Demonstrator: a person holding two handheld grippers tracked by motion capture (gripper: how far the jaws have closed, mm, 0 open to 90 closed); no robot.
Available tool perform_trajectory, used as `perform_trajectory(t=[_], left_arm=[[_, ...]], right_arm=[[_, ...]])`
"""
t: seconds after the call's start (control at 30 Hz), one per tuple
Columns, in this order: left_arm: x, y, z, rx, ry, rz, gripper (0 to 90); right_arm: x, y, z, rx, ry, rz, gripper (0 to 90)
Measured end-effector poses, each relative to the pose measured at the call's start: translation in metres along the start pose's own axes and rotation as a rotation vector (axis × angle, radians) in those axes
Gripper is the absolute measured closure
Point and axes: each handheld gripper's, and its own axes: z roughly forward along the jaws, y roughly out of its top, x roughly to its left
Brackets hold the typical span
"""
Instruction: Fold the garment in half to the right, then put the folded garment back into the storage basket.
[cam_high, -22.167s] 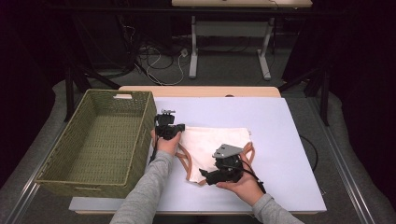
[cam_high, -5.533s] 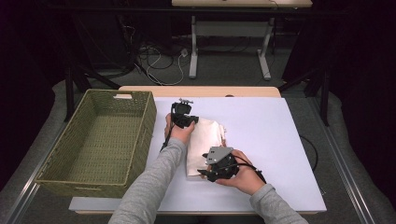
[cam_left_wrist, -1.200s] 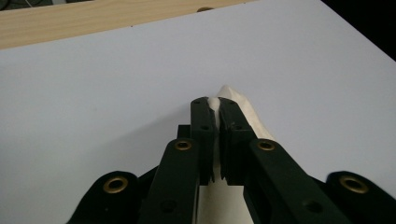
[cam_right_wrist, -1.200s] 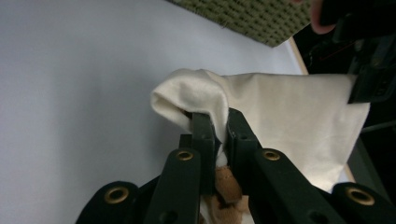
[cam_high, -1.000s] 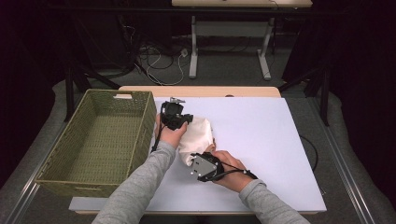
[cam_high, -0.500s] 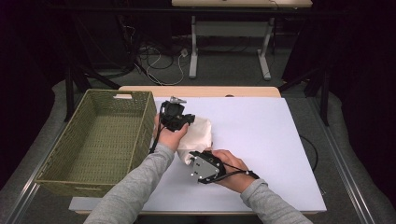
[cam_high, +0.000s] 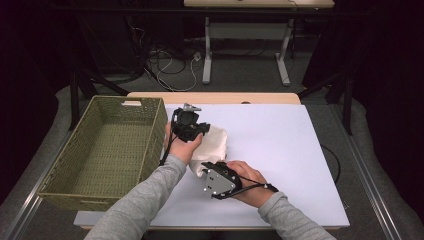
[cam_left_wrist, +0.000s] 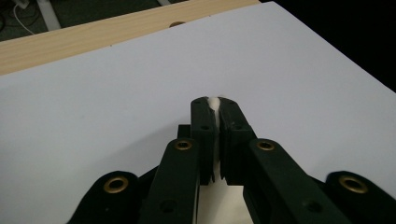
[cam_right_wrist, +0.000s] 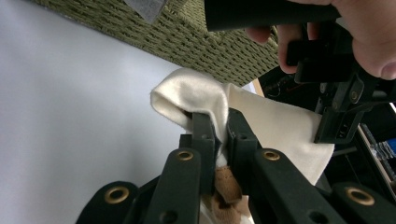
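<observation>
Both hands are on the cloth bag, a folded cream bundle lying on the white table top, just right of the woven basket. The left gripper comes in at the bag's far end, and its own view shows the jaws clenched tight on a sliver of cream fabric, with open white surface stretching ahead to the wooden table edge. The right gripper is at the bag's near end; in its view the jaws pinch a fold of the cream cloth, and a brown strap peeks out low between them. Beyond that fold, the bag spans across to the left gripper, so the fabric is gripped at both ends. The basket wall stands just behind it, close to the cloth. From above, the basket's right rim is just beside the left hand. To the right of the bag there's plenty of bare table, running well out to the right edge. The right hand rests near the front edge.
</observation>
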Motion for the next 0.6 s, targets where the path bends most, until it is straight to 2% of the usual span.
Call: perform_trajectory(t=[0.43,0.6], left_arm=[[0.004,-0.002,-0.009,0.009,0.02,-0.016,85.9],[0.004,-0.004,-0.012,0.005,0.014,-0.021,85.9]], right_arm=[[-0.001,0.007,0.0,-0.019,0.012,-0.013,84.4],[0.0,0.011,0.0,-0.029,0.016,-0.013,84.4]])
